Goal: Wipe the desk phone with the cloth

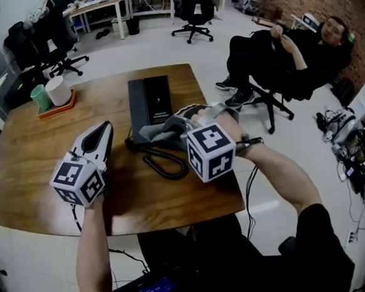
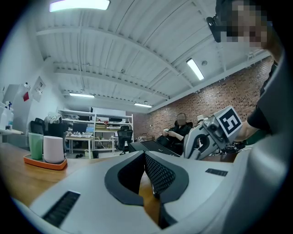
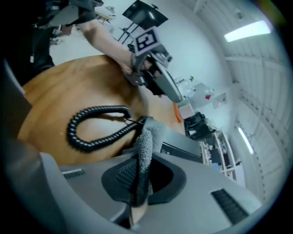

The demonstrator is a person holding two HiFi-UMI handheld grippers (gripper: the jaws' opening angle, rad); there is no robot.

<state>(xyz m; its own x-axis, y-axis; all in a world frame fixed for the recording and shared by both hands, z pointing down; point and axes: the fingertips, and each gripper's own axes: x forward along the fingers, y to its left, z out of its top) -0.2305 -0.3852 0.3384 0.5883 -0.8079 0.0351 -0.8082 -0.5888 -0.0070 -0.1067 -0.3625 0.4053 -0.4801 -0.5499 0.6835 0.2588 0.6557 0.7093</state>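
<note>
While your right gripper [image 1: 179, 125] pinches a grey cloth [image 1: 161, 132] between its jaws, the cloth lies bunched against the near end of the black desk phone [image 1: 149, 101]. The right gripper view shows the fabric standing up as a thick fold out of the jaws, its top edge touching the phone body. The phone lies flat near the middle of the wooden table [image 1: 38, 153], lengthwise away from you. Its black coiled cord [image 1: 165, 164] loops over the tabletop between you and the phone, just under and left of the right gripper, so it crowds the near approach. Your left gripper [image 1: 107, 127] sits to the left of the phone, low over the wood and not touching it. Its jaws are pressed together at the tips with nothing between them, and only bare table shows through the gap behind the pads. At the far left corner stands an orange tray [image 1: 59, 107] holding a green cup [image 1: 40, 97] and a white cup [image 1: 58, 90], well apart from the phone. Beyond the right side of the table a person [image 1: 288, 49] reclines in an office chair, feet toward the table. More office chairs [image 1: 194, 9] and desks line the far wall. Loose cables [image 1: 346, 142] lie on the floor at right.
</note>
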